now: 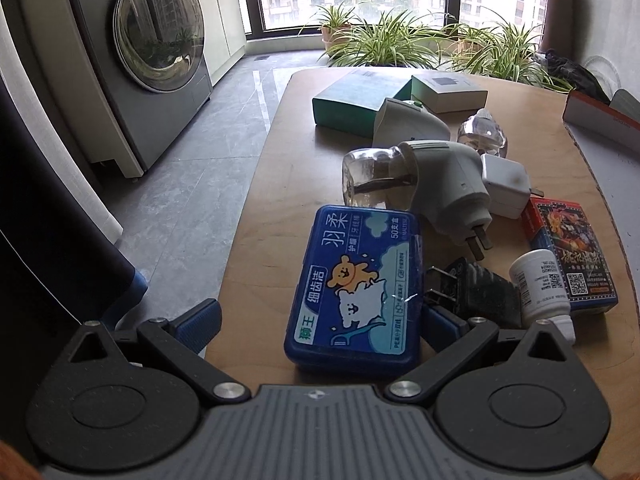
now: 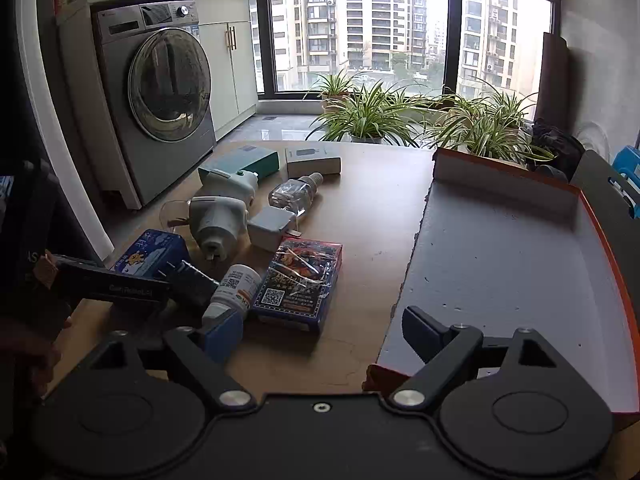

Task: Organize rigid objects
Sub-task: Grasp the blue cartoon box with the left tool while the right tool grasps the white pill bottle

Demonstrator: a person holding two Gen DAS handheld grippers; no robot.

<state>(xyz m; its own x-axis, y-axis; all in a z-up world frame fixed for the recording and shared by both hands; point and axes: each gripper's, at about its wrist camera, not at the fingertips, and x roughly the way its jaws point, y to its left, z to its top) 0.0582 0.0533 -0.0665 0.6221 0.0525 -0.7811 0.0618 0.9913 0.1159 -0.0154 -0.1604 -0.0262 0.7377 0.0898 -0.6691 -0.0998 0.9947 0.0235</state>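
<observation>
My left gripper (image 1: 320,326) stands open around the near end of a blue floss box (image 1: 356,292) that lies flat on the wooden table (image 1: 280,184); its pads are not pressing on the box. To the right of the box lie a black adapter (image 1: 476,292), a small white bottle (image 1: 540,288) and a card box (image 1: 572,256). My right gripper (image 2: 322,334) is open over bare table between the card box (image 2: 298,284) and the orange-rimmed grey tray (image 2: 500,260), with nothing between its fingers. The left gripper's body (image 2: 112,288) shows at the left of the right wrist view.
Further back lie a white plug-in heater with a glass bottle (image 1: 448,184), a white charger (image 1: 504,184), a clear bottle (image 1: 482,132), a teal box (image 1: 352,100) and a grey box (image 1: 448,92). The table's left edge drops to the floor by a washing machine (image 1: 152,40). Potted plants (image 2: 368,116) stand beyond.
</observation>
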